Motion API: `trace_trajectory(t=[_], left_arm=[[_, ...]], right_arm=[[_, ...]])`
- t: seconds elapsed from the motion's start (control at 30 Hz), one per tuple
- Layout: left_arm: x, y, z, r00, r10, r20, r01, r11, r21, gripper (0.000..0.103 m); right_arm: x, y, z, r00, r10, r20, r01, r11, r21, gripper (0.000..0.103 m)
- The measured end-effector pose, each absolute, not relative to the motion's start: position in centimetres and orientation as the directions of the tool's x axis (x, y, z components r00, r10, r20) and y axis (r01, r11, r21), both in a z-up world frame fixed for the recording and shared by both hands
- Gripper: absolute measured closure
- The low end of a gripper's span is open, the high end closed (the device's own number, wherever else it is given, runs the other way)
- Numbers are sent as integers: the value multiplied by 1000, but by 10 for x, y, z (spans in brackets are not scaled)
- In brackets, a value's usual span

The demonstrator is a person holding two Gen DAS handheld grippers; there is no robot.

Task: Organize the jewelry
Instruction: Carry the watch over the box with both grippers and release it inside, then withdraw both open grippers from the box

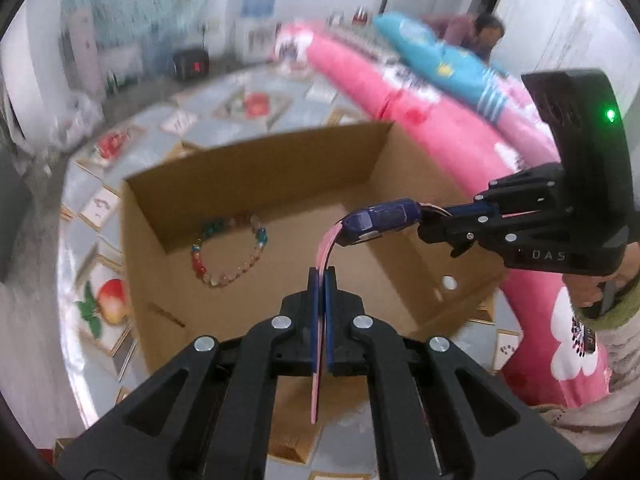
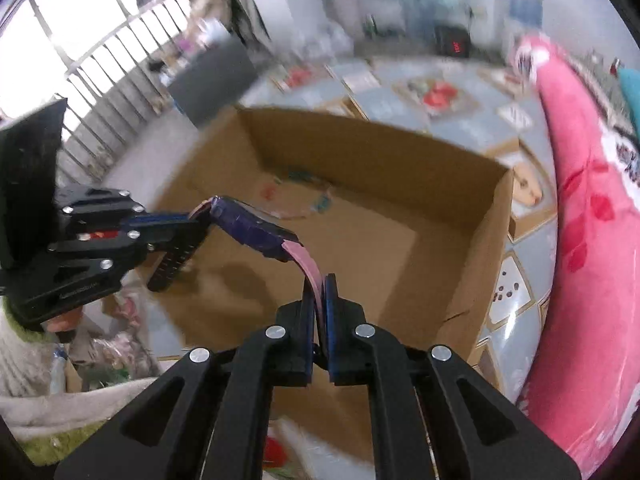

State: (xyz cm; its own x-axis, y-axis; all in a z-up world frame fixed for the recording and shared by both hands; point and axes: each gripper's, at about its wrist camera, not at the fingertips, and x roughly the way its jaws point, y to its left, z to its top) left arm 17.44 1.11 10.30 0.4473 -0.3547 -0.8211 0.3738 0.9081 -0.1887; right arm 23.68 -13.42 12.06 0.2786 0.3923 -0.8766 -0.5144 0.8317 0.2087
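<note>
While the watch (image 1: 380,222) hangs over the cardboard box (image 1: 256,168), each pink strap end clamped in my left gripper (image 1: 322,280) and right gripper (image 2: 318,284), I fear uneven pulling slips a strap, dropping it onto the bead bracelet (image 1: 228,252).

Pink-strapped purple watch (image 1: 380,222) above open cardboard box (image 1: 256,184); beaded bracelet (image 1: 230,252) flat inside.

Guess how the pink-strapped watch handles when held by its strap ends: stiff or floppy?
Likely floppy: the pink-strapped watch with the dark blue case bends in an arc between the left tool and the right tool. The case probably sags if one end lets go. The thin, smooth-looking strap may slip.
</note>
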Motion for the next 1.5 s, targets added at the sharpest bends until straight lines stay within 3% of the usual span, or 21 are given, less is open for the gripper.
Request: trace_trajectory(t=[0.1, 0.23, 0.3, 0.37, 0.43, 0.57, 0.77, 0.9, 1.0, 1.17, 1.3, 1.5], left_arm=[[210, 7, 76, 338, -367, -867, 344, 905, -249, 101], [248, 5, 48, 252, -368, -895, 289, 911, -293, 99], [263, 7, 35, 232, -349, -908, 228, 927, -298, 84], [271, 10, 27, 228, -339, -913, 194, 934, -299, 75], [275, 15, 20, 211, -365, -907, 157, 928, -337, 73], [272, 26, 31, 281, -395, -875, 137, 919, -371, 71], [234, 48, 76, 459, -349, -817, 160, 937, -310, 47], [184, 68, 108, 607, -285, -742, 176, 959, -224, 36], [133, 88, 127, 719, -271, -640, 184, 962, -202, 25], [67, 115, 122, 837, -220, -501, 126, 969, -215, 19], [63, 117, 101, 822, -271, -500, 135, 947, -292, 19], [92, 116, 65, 755, -276, -595, 55, 931, -362, 19]], right_arm=[[271, -135, 103, 229, 327, -917, -483, 856, 185, 97], [297, -134, 96, 240, 266, -934, -470, 873, 128, 88], [305, -136, 101, 299, 246, -922, -469, 879, 83, 81], [303, -138, 111, 347, 243, -906, -477, 877, 52, 76], [304, -140, 117, 380, 248, -891, -472, 880, 43, 72], [299, -141, 125, 423, 234, -876, -471, 882, 7, 72], [284, -126, 129, 416, 215, -884, -505, 862, -28, 72], [268, -129, 139, 428, 251, -868, -490, 871, 10, 70], [244, -142, 156, 484, 291, -825, -468, 883, 37, 60], [204, -185, 170, 590, 309, -746, -356, 929, 103, 44], [199, -215, 146, 554, 314, -771, -242, 947, 212, 43], [211, -235, 83, 427, 330, -842, -100, 943, 319, 43]])
